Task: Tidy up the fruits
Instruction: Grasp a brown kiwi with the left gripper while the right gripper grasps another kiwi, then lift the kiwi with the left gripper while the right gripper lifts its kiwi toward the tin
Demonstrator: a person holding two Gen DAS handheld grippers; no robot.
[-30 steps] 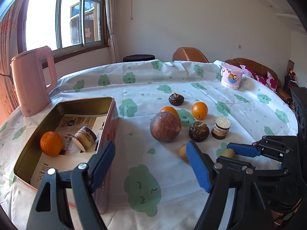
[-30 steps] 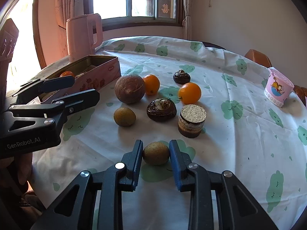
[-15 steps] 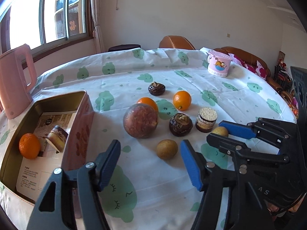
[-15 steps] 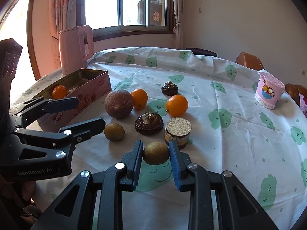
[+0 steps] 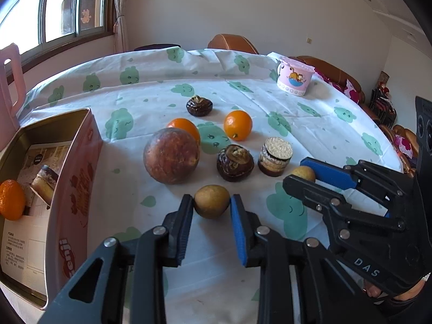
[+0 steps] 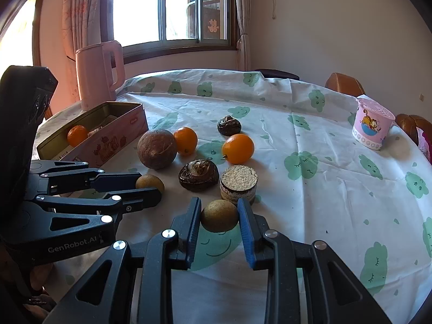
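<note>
On my counter point(image 5: 162, 86) sit one tin box point(image 5: 67, 189), one big brown fruit point(image 5: 171, 159), three oranges, one in the box point(image 5: 10, 199), and two small brown fruits. My left tool point(image 5: 212, 202) is clamped on one small fruit point(image 5: 212, 201). My right tool point(image 6: 219, 214) is clamped on the other point(image 6: 219, 215), both low over the cloth.

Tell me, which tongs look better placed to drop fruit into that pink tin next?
Left, probably: its tongs grip a small round brown fruit right beside the pink metal tin. The right tongs hold theirs farther away.
</note>
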